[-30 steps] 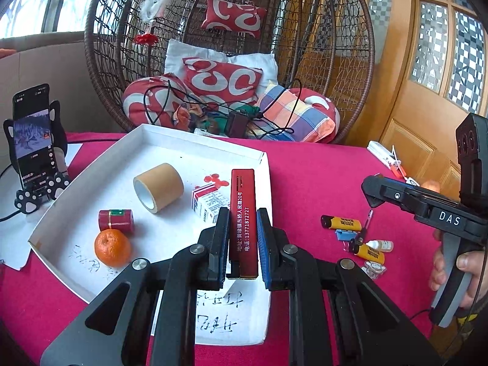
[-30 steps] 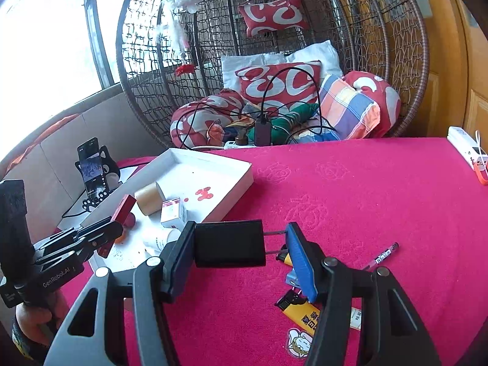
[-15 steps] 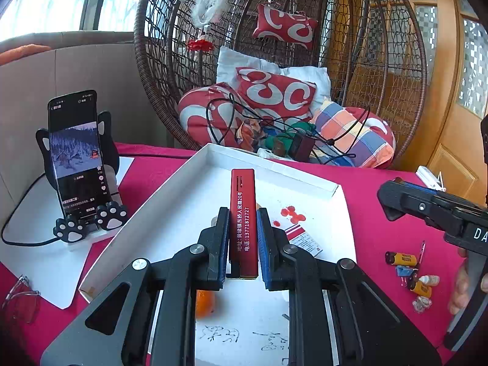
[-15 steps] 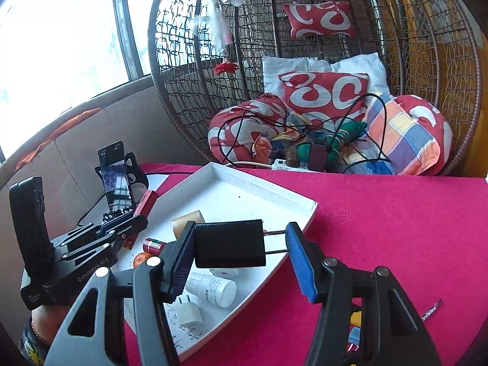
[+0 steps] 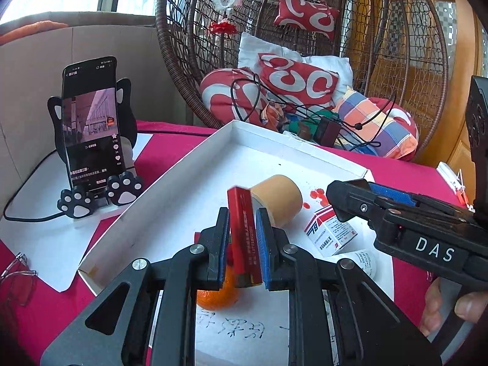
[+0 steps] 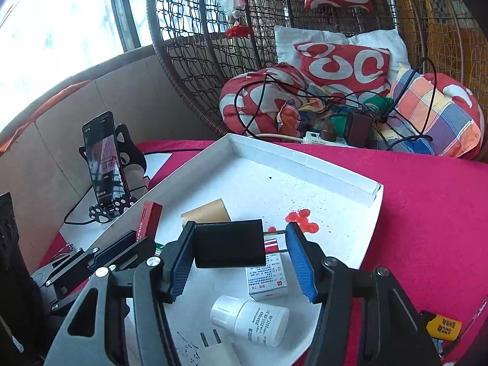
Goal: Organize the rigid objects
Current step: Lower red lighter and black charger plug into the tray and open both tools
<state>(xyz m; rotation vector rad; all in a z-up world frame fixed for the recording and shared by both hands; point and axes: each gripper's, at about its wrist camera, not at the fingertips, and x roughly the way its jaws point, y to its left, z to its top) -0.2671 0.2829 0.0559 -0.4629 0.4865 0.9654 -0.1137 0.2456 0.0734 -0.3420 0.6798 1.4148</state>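
Observation:
My left gripper (image 5: 243, 213) is shut on a slim red box (image 5: 244, 228) with white print, held tilted over the white tray (image 5: 213, 158). The red box (image 6: 149, 218) also shows at the left of the right wrist view. My right gripper (image 6: 241, 228) is shut on a black charger (image 6: 228, 244): its body lies against the left pad and its metal prongs reach the right pad. It hangs over the tray's (image 6: 305, 158) near part. In the tray lie a tan tape roll (image 5: 277, 201), a medicine box (image 6: 267, 277), a white bottle (image 6: 250, 320), an orange (image 5: 216, 296) and a white plug (image 6: 213, 350).
A phone on a cat-paw stand (image 5: 88, 128) stands left of the tray on white paper, with glasses (image 5: 15, 277) near the table's edge. A yellow lighter (image 6: 442, 326) lies on the red cloth at the right. A wicker chair with cushions (image 5: 305, 76) and cables is behind.
Both grippers moved left. The right one came from above the red cloth and small items to above the tray. The left one sank slightly and turned toward the phone side. Both grips are unchanged.

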